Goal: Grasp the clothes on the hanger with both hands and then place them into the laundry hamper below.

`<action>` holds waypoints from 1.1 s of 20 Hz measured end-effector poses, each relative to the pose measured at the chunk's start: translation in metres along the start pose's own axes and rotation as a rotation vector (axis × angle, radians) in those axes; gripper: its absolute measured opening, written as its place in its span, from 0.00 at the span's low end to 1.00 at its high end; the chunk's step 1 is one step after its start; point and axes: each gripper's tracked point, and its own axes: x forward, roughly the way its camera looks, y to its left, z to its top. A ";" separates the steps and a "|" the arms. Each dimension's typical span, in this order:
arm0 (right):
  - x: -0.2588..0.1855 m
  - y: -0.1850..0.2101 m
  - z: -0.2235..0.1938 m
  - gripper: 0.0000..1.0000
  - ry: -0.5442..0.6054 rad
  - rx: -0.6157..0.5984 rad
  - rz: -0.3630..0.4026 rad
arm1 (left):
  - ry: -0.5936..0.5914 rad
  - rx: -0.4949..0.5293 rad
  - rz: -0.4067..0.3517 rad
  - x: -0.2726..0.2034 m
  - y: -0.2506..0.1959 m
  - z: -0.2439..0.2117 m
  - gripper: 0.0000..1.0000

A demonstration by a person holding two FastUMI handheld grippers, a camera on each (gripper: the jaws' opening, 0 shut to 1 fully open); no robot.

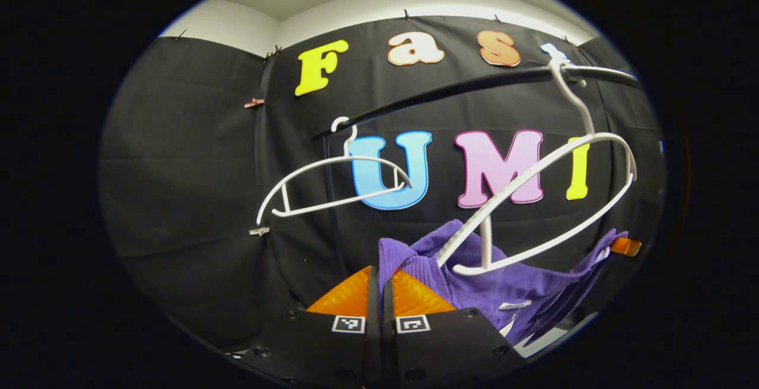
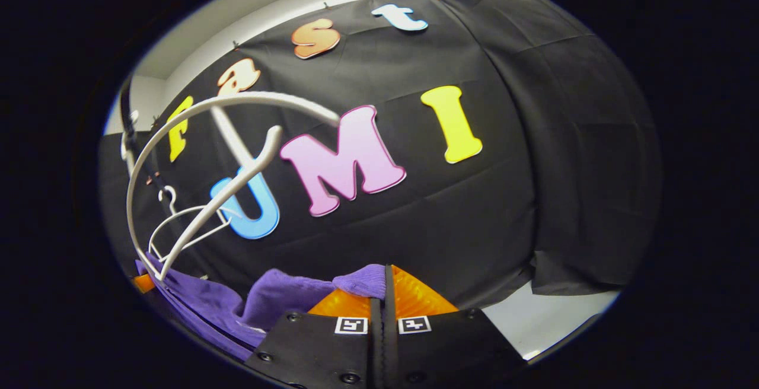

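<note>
Both hand-held grippers, left (image 1: 380, 285) and right (image 2: 384, 285), clench purple garment (image 1: 504, 285) edges just below the white hanger (image 1: 533, 199).

- A purple knit garment (image 1: 510, 285) sags below the white hanger (image 1: 533, 199), stretched between both tools.
- The hanger tilts steeply, hooked on a dark rail (image 1: 474, 83).
- One purple corner (image 2: 362, 279) lies pinched at the right tool (image 2: 384, 294).

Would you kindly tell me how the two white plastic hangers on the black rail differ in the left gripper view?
The nearer white plastic hanger hangs steeply tilted, its low end against the purple knit garment; the farther white plastic hanger hangs nearly level and bare. The nearer looks larger. Both hook over the black rail.
</note>
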 end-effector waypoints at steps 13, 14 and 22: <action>-0.108 0.121 -0.046 0.04 0.122 -0.036 0.299 | 0.138 -0.001 -0.282 -0.080 -0.095 -0.067 0.05; -0.116 0.130 -0.038 0.04 0.108 -0.042 0.320 | 0.120 -0.003 -0.313 -0.090 -0.105 -0.054 0.05; -0.136 0.106 -0.085 0.04 0.204 -0.160 0.310 | 0.181 -0.028 -0.440 -0.121 -0.138 -0.089 0.05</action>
